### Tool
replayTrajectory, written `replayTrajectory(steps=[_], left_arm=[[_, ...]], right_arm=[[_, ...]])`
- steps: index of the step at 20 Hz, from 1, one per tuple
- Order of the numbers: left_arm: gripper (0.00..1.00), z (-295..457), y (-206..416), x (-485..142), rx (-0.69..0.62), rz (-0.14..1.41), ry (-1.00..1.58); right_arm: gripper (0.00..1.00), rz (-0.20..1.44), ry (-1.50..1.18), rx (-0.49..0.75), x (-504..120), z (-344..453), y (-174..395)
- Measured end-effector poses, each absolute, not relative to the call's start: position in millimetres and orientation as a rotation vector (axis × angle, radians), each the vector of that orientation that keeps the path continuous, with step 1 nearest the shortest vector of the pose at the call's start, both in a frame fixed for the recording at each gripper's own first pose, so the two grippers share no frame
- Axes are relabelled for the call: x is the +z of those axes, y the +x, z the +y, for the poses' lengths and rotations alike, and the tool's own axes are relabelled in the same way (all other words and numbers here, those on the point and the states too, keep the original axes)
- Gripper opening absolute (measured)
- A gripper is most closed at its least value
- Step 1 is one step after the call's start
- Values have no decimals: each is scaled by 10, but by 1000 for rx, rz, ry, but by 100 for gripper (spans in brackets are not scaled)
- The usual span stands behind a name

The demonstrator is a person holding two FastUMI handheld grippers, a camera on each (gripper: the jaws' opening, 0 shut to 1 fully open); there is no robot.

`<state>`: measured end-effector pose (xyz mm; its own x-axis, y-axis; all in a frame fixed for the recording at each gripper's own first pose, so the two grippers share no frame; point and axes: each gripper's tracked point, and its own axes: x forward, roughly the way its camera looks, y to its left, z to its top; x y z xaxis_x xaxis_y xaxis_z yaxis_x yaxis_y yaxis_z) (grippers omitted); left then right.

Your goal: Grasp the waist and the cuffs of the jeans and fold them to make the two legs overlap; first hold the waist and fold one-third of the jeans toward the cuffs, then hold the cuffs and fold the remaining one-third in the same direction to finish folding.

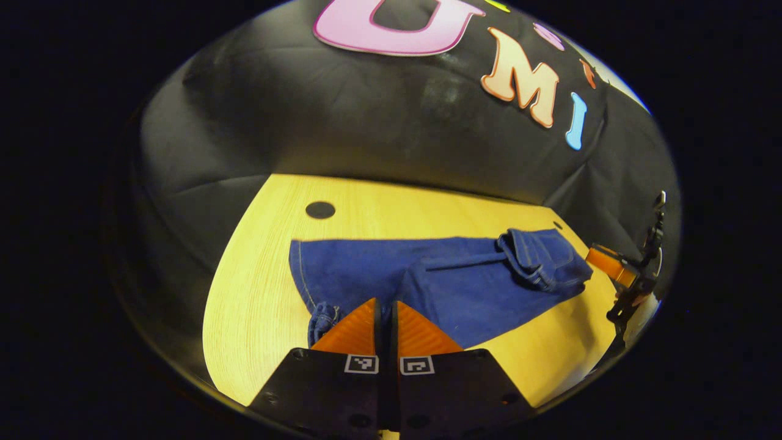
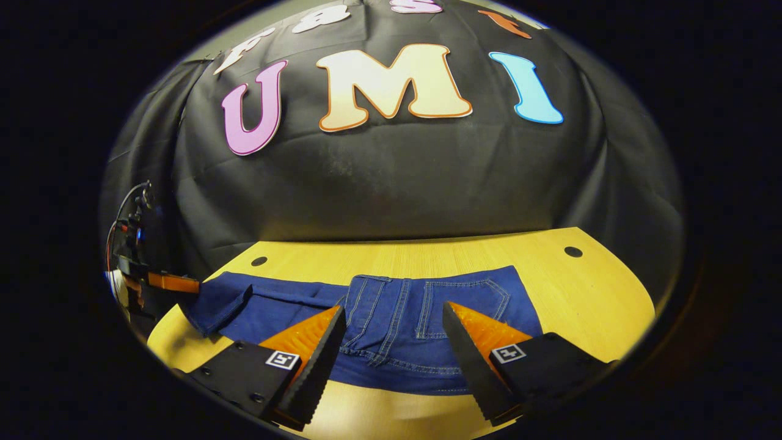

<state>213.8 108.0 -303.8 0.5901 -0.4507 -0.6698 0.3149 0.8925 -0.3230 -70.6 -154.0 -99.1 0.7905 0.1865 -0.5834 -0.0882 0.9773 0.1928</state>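
Blue jeans (image 1: 427, 275) lie stretched across the yellow table (image 1: 256, 275), the legs overlapping. My left gripper (image 1: 385, 302) is shut at the cuff end, with the bunched cuff (image 1: 322, 322) crumpled beside its left finger. In the right gripper view this gripper (image 2: 174, 282) reaches the cuff end (image 2: 220, 305) from the far left. The waist (image 2: 427, 305), with its back pocket and seams, lies below my right gripper (image 2: 392, 307), which is open with a finger on either side of it. In the left gripper view the right gripper (image 1: 605, 260) sits beside the folded-over waist (image 1: 540, 256).
The table has round black holes (image 1: 320, 209) (image 2: 573, 251) near its far edge. Black cloth forms the wall right behind the table. Bare tabletop (image 2: 599, 305) lies to the right of the waist and in front of the jeans.
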Motion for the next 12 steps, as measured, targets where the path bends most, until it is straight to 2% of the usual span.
replayTrajectory(steps=[4,8,10,12], left_arm=[[0,741,2365,-2608,-481,734,-232],[0,135,2531,-2056,-587,638,-281],[0,-56,2626,-1986,-603,613,-242],[0,12,2624,-2112,-574,653,-206]], right_arm=[[98,633,165,155,-908,-1675,-698],[98,623,186,144,-824,-1847,-683],[98,617,179,147,-781,-1952,-690],[98,616,168,145,-768,-2050,-704]])
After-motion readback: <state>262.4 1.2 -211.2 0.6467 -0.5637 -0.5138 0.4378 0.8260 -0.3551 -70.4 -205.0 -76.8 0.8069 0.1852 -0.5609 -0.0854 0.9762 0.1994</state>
